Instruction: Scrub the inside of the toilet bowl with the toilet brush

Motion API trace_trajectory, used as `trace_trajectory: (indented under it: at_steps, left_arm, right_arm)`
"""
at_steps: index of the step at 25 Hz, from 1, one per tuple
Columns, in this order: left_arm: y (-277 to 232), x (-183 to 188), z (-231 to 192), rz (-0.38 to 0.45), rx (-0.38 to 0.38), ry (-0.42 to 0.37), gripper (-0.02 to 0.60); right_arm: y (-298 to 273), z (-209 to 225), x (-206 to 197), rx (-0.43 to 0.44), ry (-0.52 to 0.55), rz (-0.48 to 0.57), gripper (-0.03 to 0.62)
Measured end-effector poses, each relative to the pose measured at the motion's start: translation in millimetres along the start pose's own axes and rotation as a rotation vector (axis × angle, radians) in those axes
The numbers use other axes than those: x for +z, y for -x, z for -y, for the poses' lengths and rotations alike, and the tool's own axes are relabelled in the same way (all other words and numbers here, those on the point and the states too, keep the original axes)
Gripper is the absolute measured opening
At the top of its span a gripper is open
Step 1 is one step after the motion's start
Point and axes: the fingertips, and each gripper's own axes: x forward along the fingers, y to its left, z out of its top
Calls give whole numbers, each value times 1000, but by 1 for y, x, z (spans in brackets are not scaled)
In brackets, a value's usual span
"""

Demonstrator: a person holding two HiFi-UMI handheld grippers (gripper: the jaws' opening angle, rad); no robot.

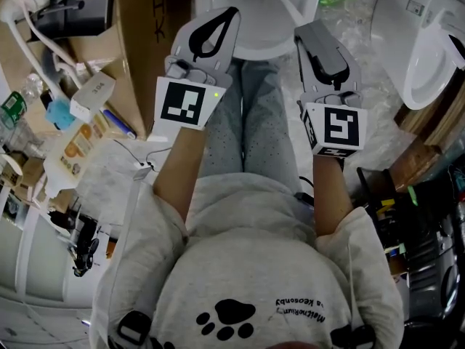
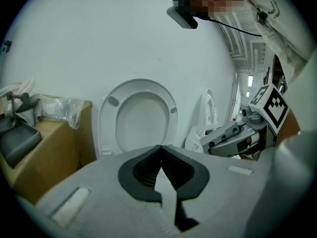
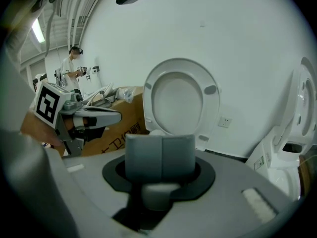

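Between the jaws of the left gripper [image 2: 159, 151] there is nothing: its dark, ribbed tips are pressed together to a point. The right gripper [image 3: 161, 155] is in the same condition, its two flat grey pads touching each other and holding nothing. In the head view both claws are side by side above the person's knees, pointing to the far side.

Just beyond them is the toilet bowl [image 1: 256, 49], white, smooth and glossy. Its oval seat [image 3: 212, 103] is lifted upright against the plain white wall [image 2: 99, 43]. The toilet brush I cannot find in any view.

I judge that the scrubbing is not yet begun; this is the step before it. The next move calls for finding the brush, opening one claw and closing it on the handle. Only then can the bristles go down into the bowl.

To the left stands a brown cardboard box [image 1: 142, 49] with a matte surface. To the right is a second toilet [image 1: 425, 57] of the same shiny white.
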Motion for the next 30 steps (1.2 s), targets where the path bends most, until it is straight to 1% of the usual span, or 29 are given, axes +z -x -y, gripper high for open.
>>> trace_trajectory:
  at_steps: [9,13,17,24,27,30]
  left_arm:
    - [-9,-36,2,-47,-23,11,-2]
    - [-13,-58,4,-88,-36,25,-2]
    - [-13,-78,5,-115,-43,63,-2]
    - [-13,-99,4,-156,-51,60,-2]
    - [-13,-110,7,-184,-63,88,-2]
    - [-12,-119,8,-200,-69,94,-2]
  right_arm:
    - [-17,1,-35,-10,7,-71,155]
    - [-23,1,-52,-4,-25,-102,155]
    - [-30,-1,-67,1,-14,-140,155]
    - [-37,-4,-92,9,-5,-200,155]
    - [-41,-8,-104,17,8,-230,155]
    - [-46,-12,-115,28,19,-259,155]
